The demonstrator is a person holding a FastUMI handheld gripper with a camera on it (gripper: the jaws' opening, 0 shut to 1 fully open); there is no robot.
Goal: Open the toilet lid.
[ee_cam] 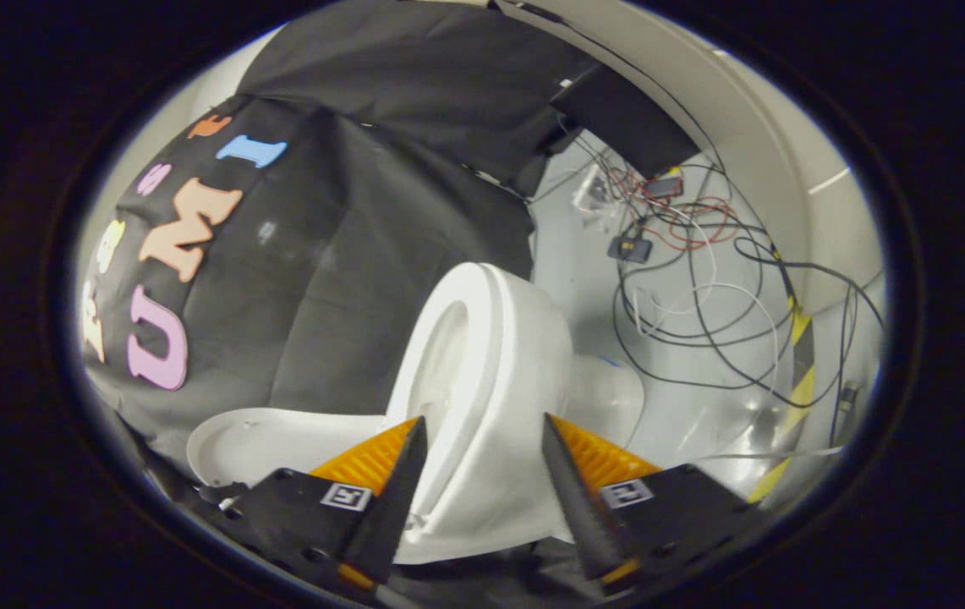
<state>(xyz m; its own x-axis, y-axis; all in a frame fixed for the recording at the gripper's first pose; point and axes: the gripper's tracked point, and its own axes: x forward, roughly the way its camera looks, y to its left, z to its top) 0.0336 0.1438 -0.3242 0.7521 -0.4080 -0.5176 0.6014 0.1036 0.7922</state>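
**Booth wall behind, lid down flat, fingers spread around bowl**

Black cloth wall (347, 254) across 9 to 12 o'clock, draped and creased. Pale floor (583, 279) at 1 to 3 o'clock, littered with tangled cables (702, 288), black, white and red. Small dark box (630, 247) among cables, second small unit (664, 186) just beyond it. Yellow-black striped tape (797, 372) running along floor at 3 to 4 o'clock, next to white curved panel (753, 127) at 1 to 2 o'clock.

White toilet (507, 355) dead centre, whole view rolled sideways so bowl looks tipped. Seat ring (482, 304) facing 9 o'clock, oval opening visible. Lid (262, 440) swung fully away from seat, lying at 8 o'clock against cloth, hinge end near left finger. Base (609, 397) bulging toward 4 o'clock.

Gripper (482, 474) at 6 o'clock, fingers (393, 499) spread wide, pinching nothing. Bowl's near end sits in gap between both tips. Contact between either finger and porcelain: cannot tell. Square marker tags on both finger mounts.
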